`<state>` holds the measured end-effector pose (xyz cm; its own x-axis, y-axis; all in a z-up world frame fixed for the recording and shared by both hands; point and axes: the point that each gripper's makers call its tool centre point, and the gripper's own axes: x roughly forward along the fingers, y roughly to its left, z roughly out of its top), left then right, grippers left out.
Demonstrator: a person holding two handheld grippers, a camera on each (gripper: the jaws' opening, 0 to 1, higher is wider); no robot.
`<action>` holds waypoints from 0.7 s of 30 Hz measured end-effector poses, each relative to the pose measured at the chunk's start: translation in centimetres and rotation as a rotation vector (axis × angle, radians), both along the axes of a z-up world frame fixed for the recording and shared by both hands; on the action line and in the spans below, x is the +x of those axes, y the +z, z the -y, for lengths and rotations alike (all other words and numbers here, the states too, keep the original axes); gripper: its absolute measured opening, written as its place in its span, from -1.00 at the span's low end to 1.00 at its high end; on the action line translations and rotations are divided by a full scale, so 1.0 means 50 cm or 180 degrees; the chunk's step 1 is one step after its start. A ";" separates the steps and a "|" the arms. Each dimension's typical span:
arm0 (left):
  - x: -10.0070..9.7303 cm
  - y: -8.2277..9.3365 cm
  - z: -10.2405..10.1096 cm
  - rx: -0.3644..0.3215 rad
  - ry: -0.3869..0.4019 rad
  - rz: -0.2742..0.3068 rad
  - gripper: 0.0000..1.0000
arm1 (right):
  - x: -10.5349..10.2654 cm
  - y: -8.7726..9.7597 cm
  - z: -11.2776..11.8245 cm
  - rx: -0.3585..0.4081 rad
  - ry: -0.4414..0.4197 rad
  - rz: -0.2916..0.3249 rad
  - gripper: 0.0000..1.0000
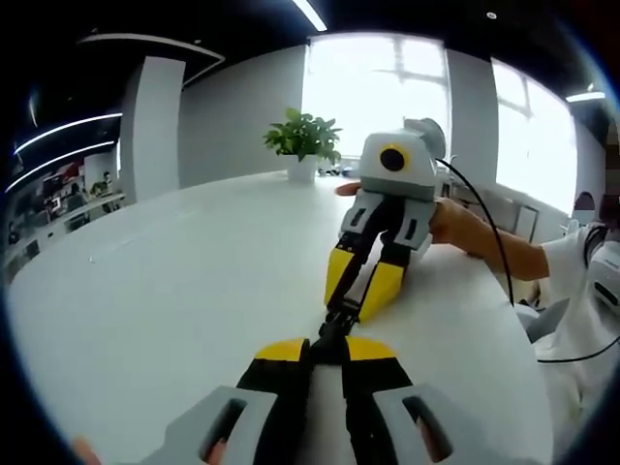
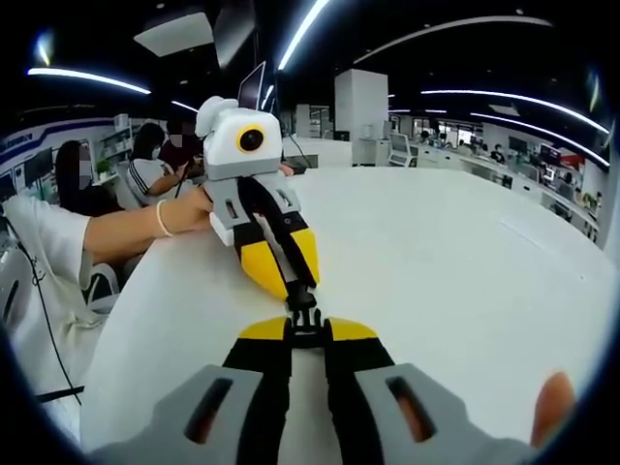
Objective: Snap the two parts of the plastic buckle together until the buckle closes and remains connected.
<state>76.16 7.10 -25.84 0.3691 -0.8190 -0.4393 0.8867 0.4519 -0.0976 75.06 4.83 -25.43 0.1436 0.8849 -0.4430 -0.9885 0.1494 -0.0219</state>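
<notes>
Both grippers meet nose to nose above a white round table (image 1: 145, 291), with the black plastic buckle (image 1: 339, 325) held between them, off the tabletop.

In the left gripper view, the left gripper (image 1: 325, 351) has its yellow-tipped jaws drawn narrow, pinching the near end of the buckle. The right gripper (image 1: 360, 302) comes in from the far side, jaws also pressed close on the buckle's other end. A hand (image 1: 455, 225) holds its grey body. A potted plant (image 1: 303, 143) stands at the far edge of the table, before bright windows.

In the right gripper view, the right gripper (image 2: 308, 332) is clamped narrow on one buckle part (image 2: 306, 327), and the left gripper (image 2: 294, 289) grips the opposite part. The two buckle halves sit in line and touching; whether they are fully latched cannot be told. A wrist with a pale band (image 2: 162, 218) reaches in from the left. Seated people (image 2: 150, 174) show beyond the table.
</notes>
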 end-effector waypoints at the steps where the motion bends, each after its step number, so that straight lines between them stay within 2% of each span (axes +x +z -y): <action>1: 0.001 0.000 0.000 0.0000 0.0000 -0.0001 -0.76 | 0.000 0.001 0.000 0.0006 0.0000 0.0000 -0.74; 21: -0.020 -0.001 0.016 0.0015 -0.0167 0.0030 -0.76 | -0.012 -0.002 0.001 0.0001 0.0084 -0.0039 -0.74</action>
<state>75.17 6.28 -25.86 0.3298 -0.8352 -0.4400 0.9101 0.4052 -0.0871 74.46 4.80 -25.50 0.1147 0.8885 -0.4442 -0.9923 0.1233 -0.0097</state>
